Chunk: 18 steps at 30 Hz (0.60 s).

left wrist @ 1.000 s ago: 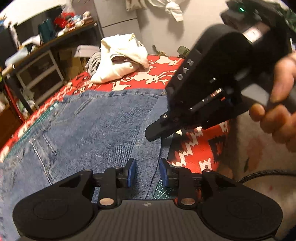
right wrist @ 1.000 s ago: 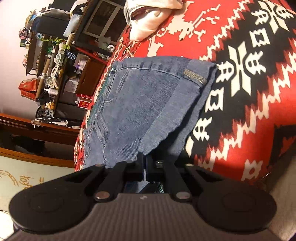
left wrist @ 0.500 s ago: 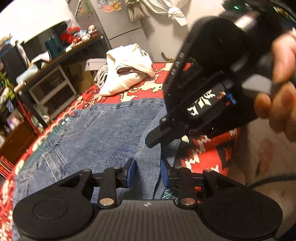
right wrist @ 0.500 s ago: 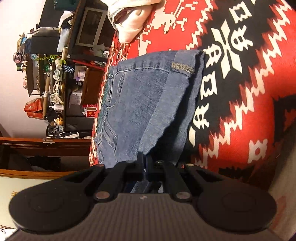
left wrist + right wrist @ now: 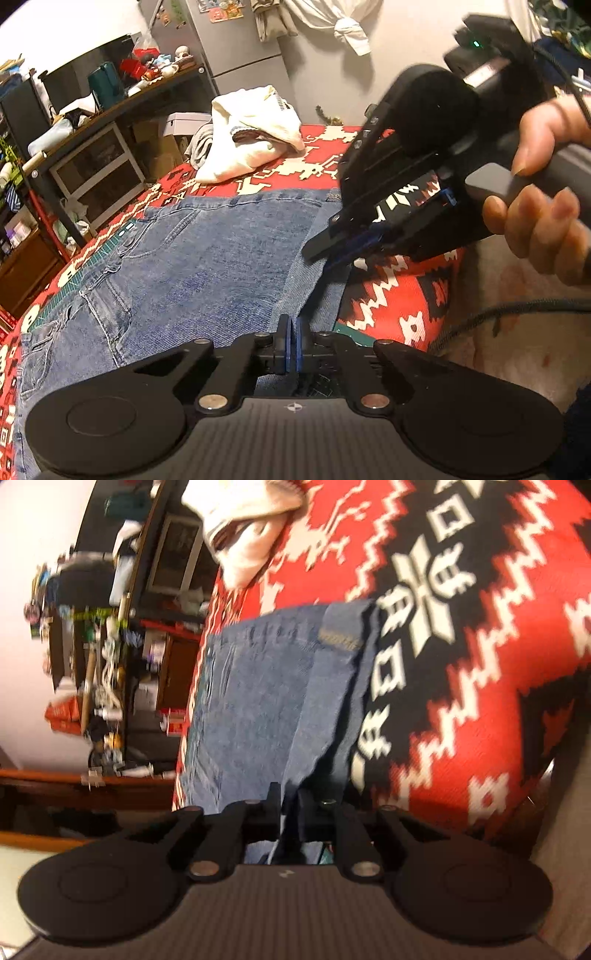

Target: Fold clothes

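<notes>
Blue jeans (image 5: 207, 258) lie spread flat on a red patterned blanket (image 5: 399, 295), with a narrow strip folded over along their right edge. At the near end of that folded edge my left gripper (image 5: 291, 343) is shut on the denim. Just beyond it a hand (image 5: 535, 206) holds my right gripper (image 5: 325, 256), tilted down onto the same edge. In the right wrist view the jeans (image 5: 258, 686) run away from my right gripper (image 5: 291, 808), which is shut on a fold of denim raised off the blanket (image 5: 461, 627).
A heap of white clothes (image 5: 255, 136) sits at the blanket's far end, also visible as the white heap (image 5: 247, 528). Cluttered shelves (image 5: 92, 147) stand on the left. Beige floor and a black cable (image 5: 517, 310) lie off the blanket's right edge.
My left gripper has gone from open to shut on the jeans' near edge. The right gripper kept its hold and shifted a little; its view is blurred with motion.
</notes>
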Each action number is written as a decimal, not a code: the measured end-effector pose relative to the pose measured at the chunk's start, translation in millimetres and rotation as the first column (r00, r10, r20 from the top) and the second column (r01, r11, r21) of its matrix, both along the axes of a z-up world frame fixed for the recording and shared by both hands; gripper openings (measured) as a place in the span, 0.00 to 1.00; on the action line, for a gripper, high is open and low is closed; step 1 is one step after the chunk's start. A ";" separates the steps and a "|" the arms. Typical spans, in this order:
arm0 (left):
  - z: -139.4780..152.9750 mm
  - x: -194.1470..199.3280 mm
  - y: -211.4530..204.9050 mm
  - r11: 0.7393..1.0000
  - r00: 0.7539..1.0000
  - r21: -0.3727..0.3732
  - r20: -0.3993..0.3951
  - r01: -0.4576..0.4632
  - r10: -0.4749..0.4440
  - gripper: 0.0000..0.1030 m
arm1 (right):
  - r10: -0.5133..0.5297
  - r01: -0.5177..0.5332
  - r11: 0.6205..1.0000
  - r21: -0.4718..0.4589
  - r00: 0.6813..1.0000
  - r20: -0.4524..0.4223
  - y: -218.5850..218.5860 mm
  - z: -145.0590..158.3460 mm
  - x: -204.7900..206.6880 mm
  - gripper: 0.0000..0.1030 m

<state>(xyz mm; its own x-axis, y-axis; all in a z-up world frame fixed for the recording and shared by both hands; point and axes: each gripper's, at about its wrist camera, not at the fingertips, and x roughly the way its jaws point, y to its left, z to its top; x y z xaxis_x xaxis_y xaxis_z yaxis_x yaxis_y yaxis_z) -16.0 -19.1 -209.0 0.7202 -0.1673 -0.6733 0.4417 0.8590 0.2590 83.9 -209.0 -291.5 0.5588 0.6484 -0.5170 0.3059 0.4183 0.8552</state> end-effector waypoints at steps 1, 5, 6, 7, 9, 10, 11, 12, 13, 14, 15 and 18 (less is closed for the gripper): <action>0.4 -0.3 0.0 1.000 1.000 -0.002 0.000 0.001 -0.001 0.02 | -0.013 0.013 1.000 -0.008 1.000 0.006 -2.4 -0.2 1.2 0.12; -0.3 0.3 -0.6 1.000 1.000 -0.002 -0.009 0.008 -0.008 0.02 | -0.027 0.029 0.997 -0.074 0.999 0.029 -7.0 2.1 9.0 0.07; -0.6 0.6 -0.3 1.000 1.000 -0.005 -0.015 0.010 -0.010 0.02 | -0.019 0.023 0.994 -0.106 0.999 0.035 -6.4 4.0 10.5 0.02; -0.8 0.8 0.0 1.000 1.000 -0.008 -0.020 0.012 -0.012 0.02 | -0.010 0.016 0.990 -0.138 0.999 0.041 -5.8 5.8 11.9 0.02; -0.7 1.1 0.3 1.000 0.999 -0.014 -0.032 0.016 -0.017 0.02 | 0.011 0.003 0.981 -0.192 0.998 0.069 -3.5 12.5 10.3 0.02; -1.5 1.3 0.2 1.000 0.999 -0.014 -0.035 0.018 -0.019 0.02 | 0.023 -0.005 0.976 -0.217 0.996 0.081 -2.4 15.5 9.5 0.02; -2.5 1.6 0.1 1.000 0.999 -0.013 -0.040 0.020 -0.021 0.02 | 0.027 -0.008 0.975 -0.222 0.996 0.083 -3.1 15.0 9.4 0.02; -4.5 2.7 0.4 1.000 0.999 -0.013 -0.050 0.019 -0.019 0.02 | 0.029 -0.010 0.975 -0.221 0.996 0.082 -4.3 13.6 9.6 0.02; -6.5 3.8 0.7 1.000 0.998 -0.016 -0.062 0.017 -0.018 0.02 | 0.030 -0.012 0.975 -0.221 0.996 0.081 -5.5 12.3 9.7 0.02; -7.3 4.2 1.2 1.000 0.998 -0.023 -0.068 0.014 -0.015 0.02 | 0.032 -0.014 0.975 -0.220 0.996 0.080 -6.8 10.9 9.8 0.02; -7.0 4.7 1.9 1.000 0.997 -0.028 -0.073 0.012 -0.014 0.03 | 0.034 -0.016 0.976 -0.219 0.996 0.079 -8.0 9.6 9.9 0.02; -5.9 6.1 5.4 0.999 0.996 -0.053 -0.091 0.003 -0.008 0.03 | 0.041 -0.019 0.971 -0.238 0.995 0.087 -11.9 11.6 7.0 0.02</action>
